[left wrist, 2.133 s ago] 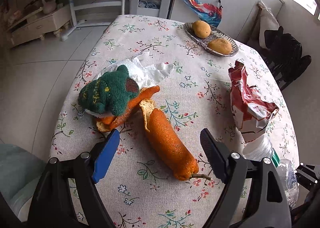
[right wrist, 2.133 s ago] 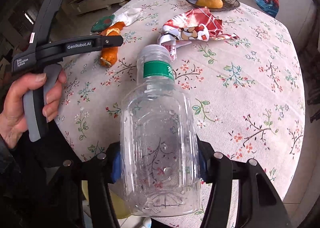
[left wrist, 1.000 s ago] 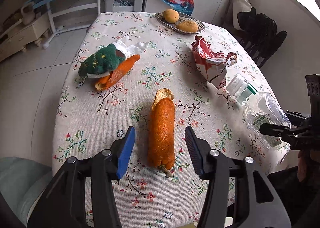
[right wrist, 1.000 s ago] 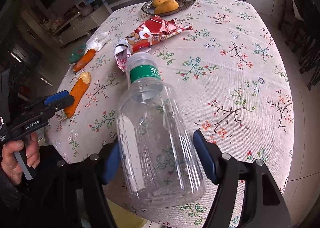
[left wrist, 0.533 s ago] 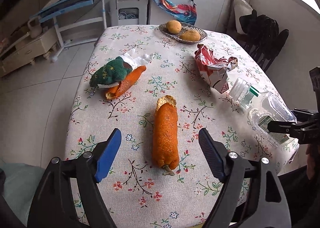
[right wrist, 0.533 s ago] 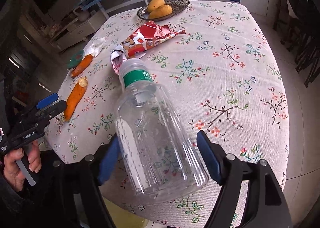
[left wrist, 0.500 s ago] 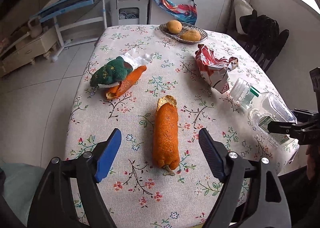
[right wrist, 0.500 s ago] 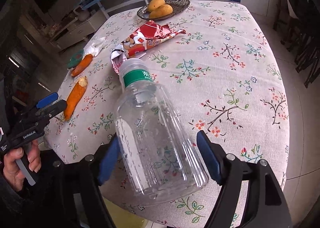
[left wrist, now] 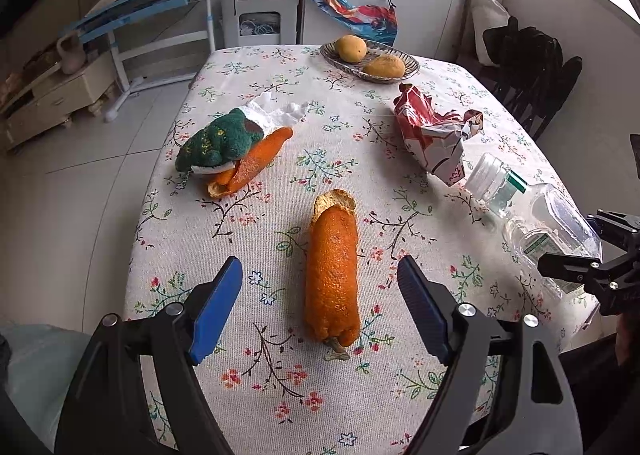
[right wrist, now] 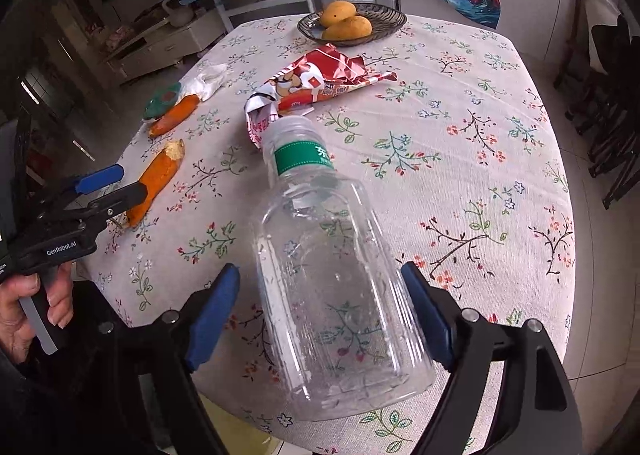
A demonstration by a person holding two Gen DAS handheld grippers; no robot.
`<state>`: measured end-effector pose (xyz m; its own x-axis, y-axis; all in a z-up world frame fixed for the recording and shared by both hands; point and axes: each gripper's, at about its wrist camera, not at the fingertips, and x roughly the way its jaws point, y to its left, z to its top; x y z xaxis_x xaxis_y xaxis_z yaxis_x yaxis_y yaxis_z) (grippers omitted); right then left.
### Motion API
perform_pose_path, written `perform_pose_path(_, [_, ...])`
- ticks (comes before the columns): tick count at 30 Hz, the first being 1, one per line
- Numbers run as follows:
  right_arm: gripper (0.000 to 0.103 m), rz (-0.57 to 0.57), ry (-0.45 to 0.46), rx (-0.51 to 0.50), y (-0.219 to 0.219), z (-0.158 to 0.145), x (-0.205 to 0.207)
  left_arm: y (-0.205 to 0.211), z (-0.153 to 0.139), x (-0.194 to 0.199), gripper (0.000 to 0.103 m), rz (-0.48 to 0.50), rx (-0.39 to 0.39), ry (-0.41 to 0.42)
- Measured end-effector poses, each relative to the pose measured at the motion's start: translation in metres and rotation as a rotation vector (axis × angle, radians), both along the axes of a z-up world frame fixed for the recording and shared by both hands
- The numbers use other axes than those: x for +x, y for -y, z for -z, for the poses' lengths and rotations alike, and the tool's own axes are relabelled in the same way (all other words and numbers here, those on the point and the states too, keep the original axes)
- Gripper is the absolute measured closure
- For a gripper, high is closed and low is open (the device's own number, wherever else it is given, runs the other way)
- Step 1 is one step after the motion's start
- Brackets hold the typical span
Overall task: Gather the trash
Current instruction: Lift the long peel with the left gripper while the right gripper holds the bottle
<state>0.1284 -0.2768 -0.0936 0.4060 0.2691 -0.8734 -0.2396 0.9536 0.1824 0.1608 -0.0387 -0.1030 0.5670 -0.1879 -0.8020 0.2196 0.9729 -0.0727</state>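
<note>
A long orange peel (left wrist: 332, 259) lies on the flowered tablecloth (left wrist: 280, 67) between the wide-apart jaws of my left gripper (left wrist: 319, 287), untouched by the blue pads. A clear plastic bottle (right wrist: 336, 275) with a green label lies at the table's near edge, its cap pointing away. My right gripper (right wrist: 320, 279) straddles its base with jaws opening, the pads just off its sides. A crumpled red wrapper (left wrist: 432, 135) lies past the bottle (left wrist: 536, 219). Further left, a second peel (left wrist: 256, 159), a green knitted cloth (left wrist: 216, 139) and a white tissue (left wrist: 276, 111) lie together.
A dish (right wrist: 392, 21) with two yellow fruits stands at the table's far end. Dark chairs (left wrist: 532, 67) stand to the right, a white cabinet and a blue-framed desk behind. A hand (right wrist: 24, 307) holds the left gripper (right wrist: 112, 183) off the table's left edge.
Both pairs of jaws have spread wider. The left pads have drawn away from the orange peel, and the right pads have come off the bottle, which has tipped a little.
</note>
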Motion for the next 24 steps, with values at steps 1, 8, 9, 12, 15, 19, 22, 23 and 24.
perform_pose_path(1, [0.024,-0.001,0.001,-0.003,-0.0006,0.0001,0.0002,0.0014,0.0003,-0.0001,0.026,0.003,0.010,0.003])
perform_pose_path(8, [0.024,-0.015,0.002,-0.018,-0.0067,0.0015,0.0001,0.0052,0.0007,-0.0002,0.026,0.012,0.027,0.009])
perform_pose_path(9, [0.024,-0.016,0.003,-0.020,-0.0072,0.0015,0.0001,0.0055,0.0008,-0.0002,0.025,0.014,0.029,0.010])
perform_pose_path(12, [0.024,-0.016,0.003,-0.022,-0.0078,0.0017,0.0000,0.0067,0.0007,-0.0005,0.025,0.019,0.035,0.013])
perform_pose_path(15, [0.024,-0.016,0.003,-0.022,-0.0079,0.0019,0.0002,0.0080,0.0008,0.0000,0.025,0.022,0.040,0.014])
perform_pose_path(19, [0.024,-0.015,0.005,-0.025,-0.0080,0.0011,0.0004,0.0092,0.0016,0.0000,0.025,0.025,0.046,0.013])
perform_pose_path(22, [0.024,-0.009,0.001,-0.022,-0.0069,0.0017,0.0012,0.0107,0.0023,0.0007,0.025,0.026,0.051,0.013])
perform_pose_path(23, [0.024,-0.006,-0.002,-0.023,-0.0064,0.0021,0.0014,0.0112,0.0026,0.0010,0.025,0.026,0.053,0.013])
perform_pose_path(24, [0.024,-0.005,-0.004,-0.023,-0.0061,0.0025,0.0013,0.0112,0.0028,0.0012,0.025,0.026,0.053,0.013])
